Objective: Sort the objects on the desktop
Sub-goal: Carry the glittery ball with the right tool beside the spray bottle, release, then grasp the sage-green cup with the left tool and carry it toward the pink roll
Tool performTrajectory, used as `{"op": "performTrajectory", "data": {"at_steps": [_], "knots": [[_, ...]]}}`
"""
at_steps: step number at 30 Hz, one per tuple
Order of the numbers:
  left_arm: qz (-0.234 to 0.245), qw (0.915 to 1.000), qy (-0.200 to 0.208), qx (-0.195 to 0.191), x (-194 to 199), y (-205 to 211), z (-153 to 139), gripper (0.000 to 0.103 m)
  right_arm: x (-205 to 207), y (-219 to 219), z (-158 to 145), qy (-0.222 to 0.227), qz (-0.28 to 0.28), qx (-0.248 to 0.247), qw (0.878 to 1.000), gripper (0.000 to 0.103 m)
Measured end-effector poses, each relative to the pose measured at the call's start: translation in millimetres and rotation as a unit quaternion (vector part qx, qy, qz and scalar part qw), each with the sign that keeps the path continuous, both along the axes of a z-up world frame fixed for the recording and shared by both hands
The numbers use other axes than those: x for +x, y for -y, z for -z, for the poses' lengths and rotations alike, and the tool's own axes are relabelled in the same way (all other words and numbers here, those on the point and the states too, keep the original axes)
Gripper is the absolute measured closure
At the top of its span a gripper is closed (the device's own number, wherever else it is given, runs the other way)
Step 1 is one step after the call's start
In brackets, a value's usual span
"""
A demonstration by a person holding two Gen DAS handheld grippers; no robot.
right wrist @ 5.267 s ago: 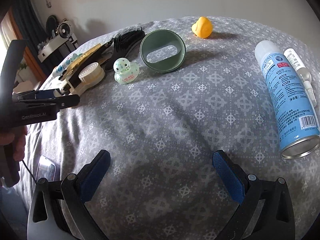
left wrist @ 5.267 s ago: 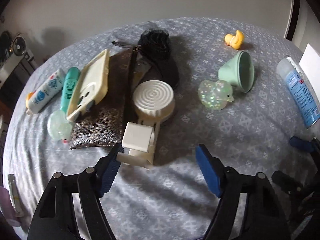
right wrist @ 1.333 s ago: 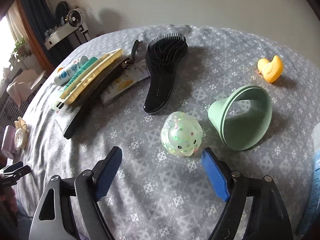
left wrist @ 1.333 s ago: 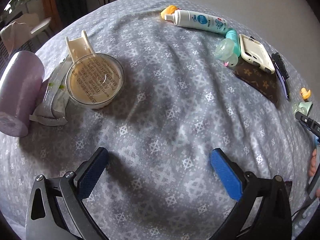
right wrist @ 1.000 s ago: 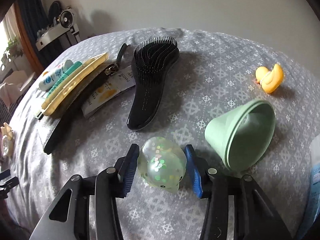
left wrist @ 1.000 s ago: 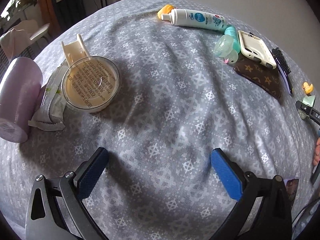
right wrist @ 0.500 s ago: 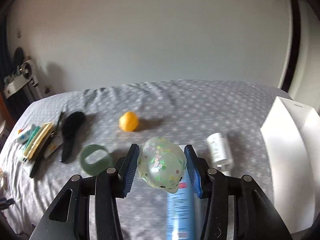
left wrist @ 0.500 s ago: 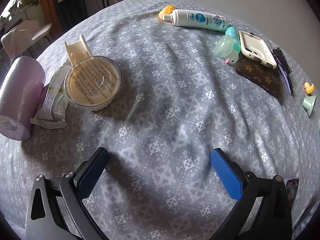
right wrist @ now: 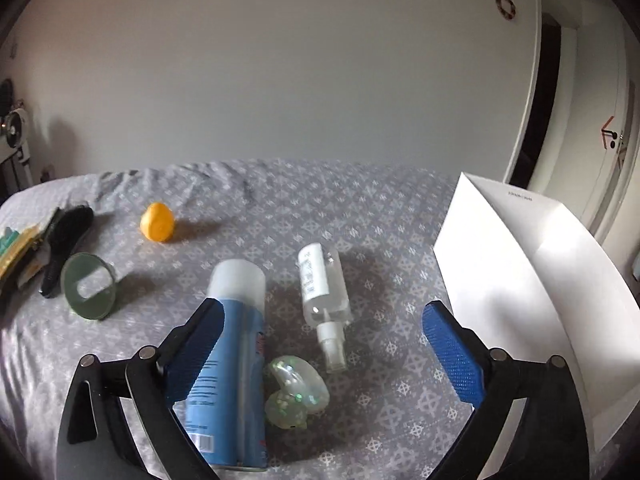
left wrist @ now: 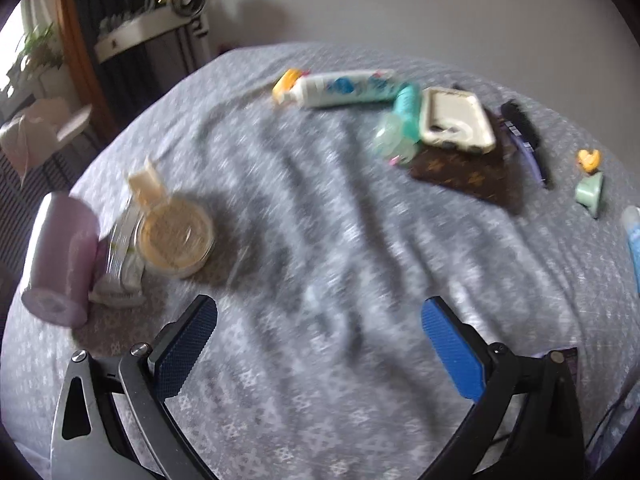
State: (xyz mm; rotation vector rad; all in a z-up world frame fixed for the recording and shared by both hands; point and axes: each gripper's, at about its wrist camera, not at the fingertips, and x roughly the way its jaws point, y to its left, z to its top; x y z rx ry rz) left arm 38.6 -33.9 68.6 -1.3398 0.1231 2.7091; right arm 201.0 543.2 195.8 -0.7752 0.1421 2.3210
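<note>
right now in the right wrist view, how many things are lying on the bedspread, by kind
Bottles and cans: 2, blue spray can, clear spray bottle
Toys: 2, glitter duck, orange duck
Funnels: 1, green funnel
Brushes: 1, black hairbrush
Bags: 1, white paper bag
Total: 7, leaving out the cropped pile at the left edge.

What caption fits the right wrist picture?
Open right hand-held gripper above a glittery duck toy lying beside a blue spray can.
</note>
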Motion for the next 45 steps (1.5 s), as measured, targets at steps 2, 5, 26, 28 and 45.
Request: {"op": "performTrajectory", "data": {"at_steps": [2, 5, 26, 28, 45], "knots": [[0.064, 0.9978, -0.017, 0.003, 4, -34, -19, 0.0, 4, 13, -11, -0.032, -0.034, -0.019, 0.999, 0.0], [0.151, 0.988, -0.026, 0.02, 4, -92, -41, 0.0, 4, 41, -19, -0.065, -0.101, -0.067, 0.99, 0.0], [0.34, 0.9388, 0.043, 0.035, -99, -349, 24, 0.001, -21, 95, 96, 0.057, -0.194, -0.227, 0.953, 0.0], [0.341, 0.9366, 0.063, 0.052, -103, -360, 33, 0.003, -21, 97, 97, 0.06, -0.194, -0.221, 0.954, 0.0], [0.233, 0.9684, -0.002, 0.088, -74, -228, -33, 0.064, -20, 95, 98, 0.043, -0.198, -0.233, 0.951, 0.0]]}}
